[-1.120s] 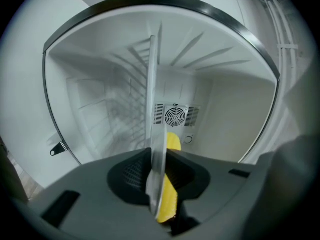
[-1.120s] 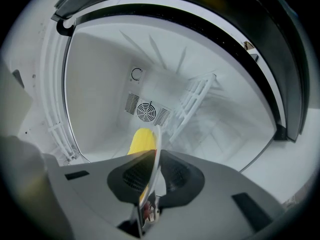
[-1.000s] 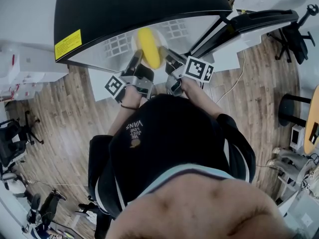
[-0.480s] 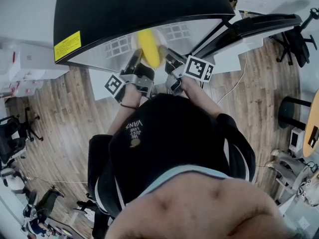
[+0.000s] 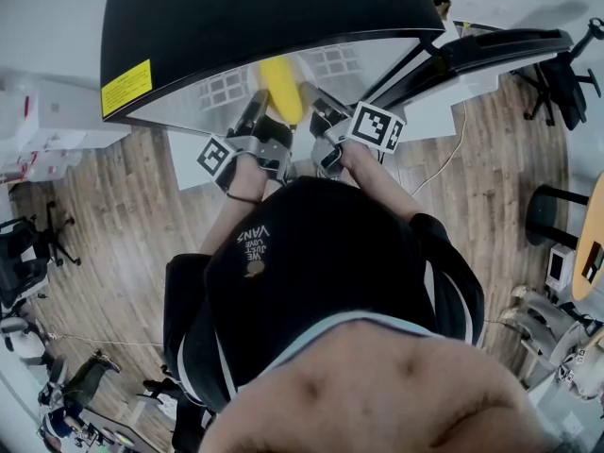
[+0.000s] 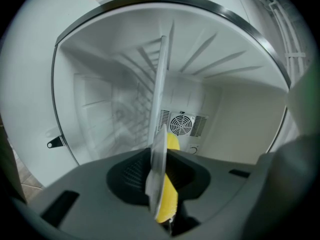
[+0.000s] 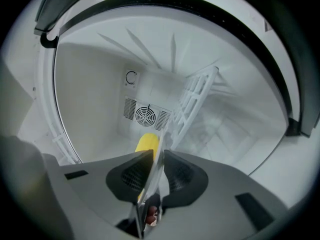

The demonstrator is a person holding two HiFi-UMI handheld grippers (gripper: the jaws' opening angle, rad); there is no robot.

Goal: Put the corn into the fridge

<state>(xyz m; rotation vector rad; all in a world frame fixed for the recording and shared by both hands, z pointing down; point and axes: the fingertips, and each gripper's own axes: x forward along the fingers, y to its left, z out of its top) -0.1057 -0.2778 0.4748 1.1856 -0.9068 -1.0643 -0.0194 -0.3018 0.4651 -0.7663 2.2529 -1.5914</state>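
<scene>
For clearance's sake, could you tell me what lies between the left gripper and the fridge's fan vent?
The corn, lying on a thin plate, as the left gripper view shows.

The fridge [image 5: 264, 17] is pictured with a glossy black shell and a smooth white plastic lining; the plate [image 6: 159, 164] is shown translucent, the corn [image 6: 167, 199] smooth, the floor [image 5: 123, 225] wood-grained.

Office lab, swivel chairs [image 5: 555, 72], wood floor [image 5: 123, 215], fridge [image 5: 264, 26]
</scene>
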